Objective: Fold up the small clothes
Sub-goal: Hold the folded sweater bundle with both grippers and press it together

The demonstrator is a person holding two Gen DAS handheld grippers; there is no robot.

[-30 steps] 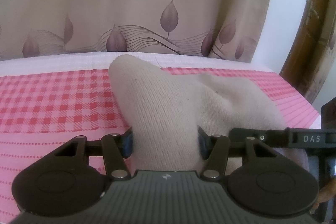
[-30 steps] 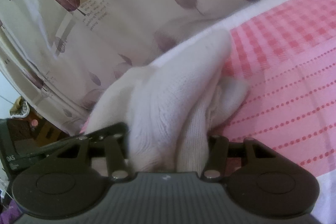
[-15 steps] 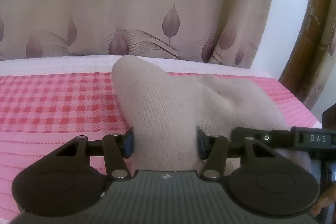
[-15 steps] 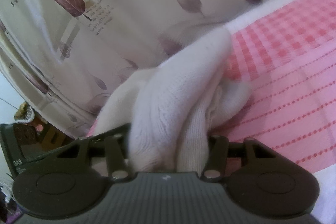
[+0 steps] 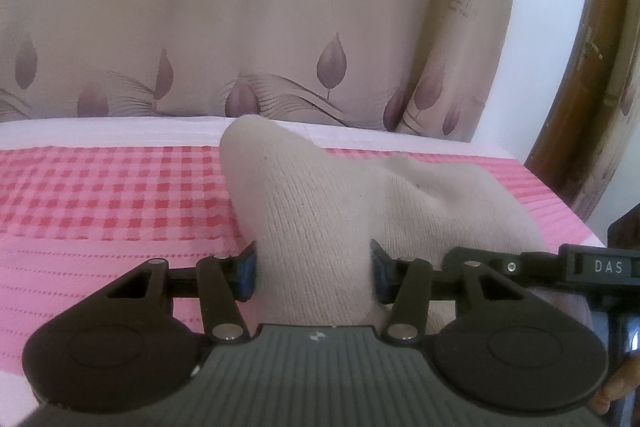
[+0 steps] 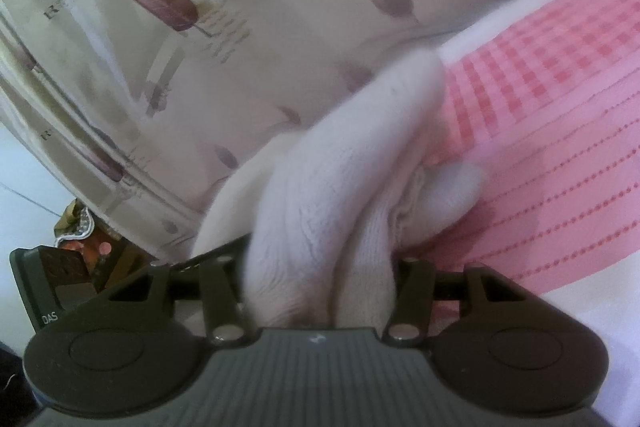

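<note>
A cream knitted garment (image 5: 320, 211) is bunched up above the pink bedspread (image 5: 104, 199). My left gripper (image 5: 314, 269) is shut on one bunched part of it, with the blue pads (image 5: 246, 273) pressed into the knit on both sides. The cloth runs to the right toward my other gripper, whose black finger marked DAS (image 5: 580, 267) shows at the right edge. In the right wrist view the same garment (image 6: 352, 171) is folded into thick ridges, and my right gripper (image 6: 320, 267) is shut on them. Its pads are hidden by the fabric.
A beige curtain with purple leaves (image 5: 280, 27) hangs right behind the bed's far edge. A dark wooden frame (image 5: 588, 75) stands at the right beside a white wall. The checked and dotted pink bedspread (image 6: 560, 147) spreads out to the right.
Both grippers have risen slightly with the garment still held. More of the curtain shows above the bed, and the right wrist view has blurred and swung a little.
</note>
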